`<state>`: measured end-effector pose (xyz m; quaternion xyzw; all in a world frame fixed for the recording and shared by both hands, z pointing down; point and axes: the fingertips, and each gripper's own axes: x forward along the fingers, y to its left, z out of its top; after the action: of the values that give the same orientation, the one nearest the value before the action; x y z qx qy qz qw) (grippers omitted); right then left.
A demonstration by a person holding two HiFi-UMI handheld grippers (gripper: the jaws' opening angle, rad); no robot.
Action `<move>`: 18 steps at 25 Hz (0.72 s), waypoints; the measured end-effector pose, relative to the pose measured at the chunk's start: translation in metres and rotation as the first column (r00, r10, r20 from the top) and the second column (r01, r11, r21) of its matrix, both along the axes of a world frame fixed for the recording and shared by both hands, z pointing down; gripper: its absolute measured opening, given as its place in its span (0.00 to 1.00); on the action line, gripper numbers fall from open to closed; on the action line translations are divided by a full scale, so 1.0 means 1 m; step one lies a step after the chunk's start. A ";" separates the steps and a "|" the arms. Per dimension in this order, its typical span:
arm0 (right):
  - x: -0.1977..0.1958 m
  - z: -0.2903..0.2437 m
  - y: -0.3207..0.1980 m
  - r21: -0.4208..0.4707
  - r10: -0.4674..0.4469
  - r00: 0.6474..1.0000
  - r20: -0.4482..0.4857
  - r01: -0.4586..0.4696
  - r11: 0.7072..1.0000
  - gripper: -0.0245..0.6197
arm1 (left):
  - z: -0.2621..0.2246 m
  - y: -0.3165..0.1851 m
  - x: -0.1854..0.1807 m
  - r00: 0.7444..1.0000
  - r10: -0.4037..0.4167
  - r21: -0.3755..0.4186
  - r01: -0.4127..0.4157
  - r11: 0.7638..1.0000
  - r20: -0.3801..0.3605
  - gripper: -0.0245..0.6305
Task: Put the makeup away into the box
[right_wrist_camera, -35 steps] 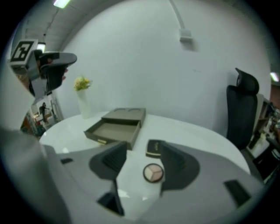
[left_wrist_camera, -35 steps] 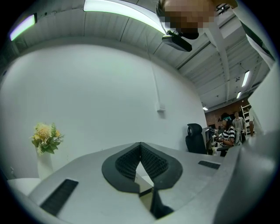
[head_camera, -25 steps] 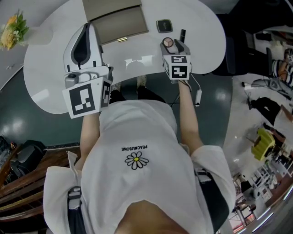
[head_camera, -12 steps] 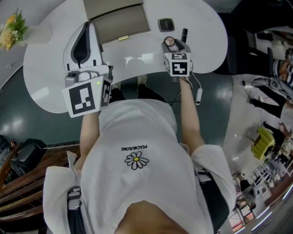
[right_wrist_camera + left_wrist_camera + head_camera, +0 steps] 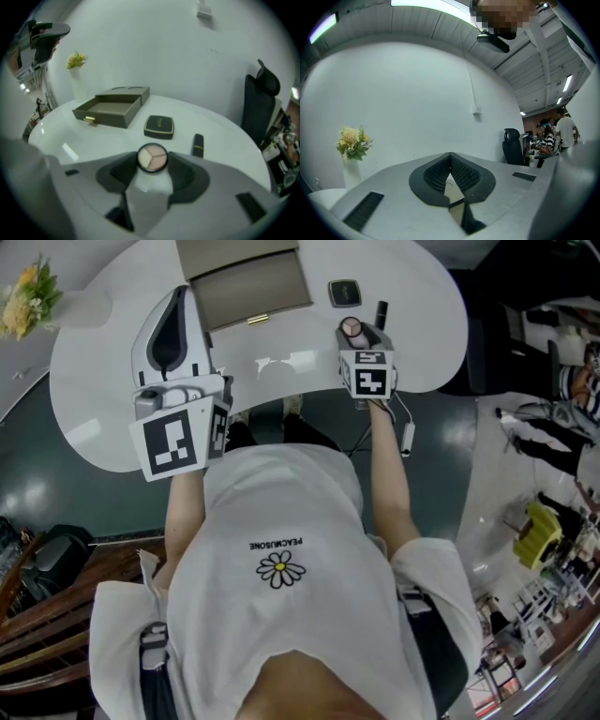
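The brown box (image 5: 251, 289) stands open at the far edge of the white worktop (image 5: 103, 390), and I see only bare lining inside it. The round palette (image 5: 352, 327), a dark-rimmed disc with three pale wedges, lies right of the box and nearer me, beyond the black square compact (image 5: 344, 292) and the lipstick (image 5: 381, 313). My right gripper (image 5: 152, 163) has just been closing its jaws, which now pinch the palette's rim. My left gripper (image 5: 450, 159), left of the box, has its jaws pressed together.
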<state>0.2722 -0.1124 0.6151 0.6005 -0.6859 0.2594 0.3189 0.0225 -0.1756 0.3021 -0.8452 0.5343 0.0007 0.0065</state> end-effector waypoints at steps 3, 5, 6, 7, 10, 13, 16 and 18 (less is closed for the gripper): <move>-0.002 -0.007 0.001 0.012 0.008 1.000 -0.016 -0.008 1.000 0.40 | -0.001 0.000 -0.004 1.000 -0.005 0.001 0.005 1.000 -0.004 0.07; -0.005 -0.014 0.000 0.028 0.009 1.000 -0.019 -0.008 1.000 0.40 | -0.001 0.001 -0.007 1.000 -0.008 0.002 0.008 1.000 -0.007 0.07; -0.008 -0.019 -0.001 0.037 0.008 1.000 -0.019 -0.007 0.999 0.40 | -0.001 0.001 -0.009 1.000 -0.010 0.002 0.010 1.000 -0.009 0.07; -0.011 -0.025 -0.001 0.047 0.006 1.000 -0.019 -0.006 0.999 0.40 | -0.001 0.001 -0.011 1.000 -0.012 0.002 0.012 1.000 -0.012 0.07; -0.020 -0.045 -0.003 0.083 0.007 1.000 -0.009 -0.006 0.997 0.40 | -0.002 0.003 -0.016 1.000 -0.020 0.003 0.020 1.000 -0.020 0.07; -0.033 -0.071 -0.007 0.147 0.009 1.000 0.015 -0.012 0.989 0.39 | -0.002 0.003 -0.020 0.999 -0.025 0.003 0.025 1.000 -0.029 0.07; -0.046 -0.108 -0.012 0.238 0.008 1.000 0.029 -0.015 0.971 0.39 | -0.004 0.004 -0.024 0.999 -0.027 0.007 0.027 1.000 -0.033 0.07; -0.054 -0.135 -0.015 0.303 0.005 1.000 0.024 -0.012 0.953 0.39 | -0.006 0.005 -0.027 0.999 -0.026 0.012 0.026 1.000 -0.034 0.07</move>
<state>0.2179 -0.1279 0.4801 0.6422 -0.7185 0.1596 0.2139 -0.0048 -0.1705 0.2963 -0.8380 0.5454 0.0183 0.0028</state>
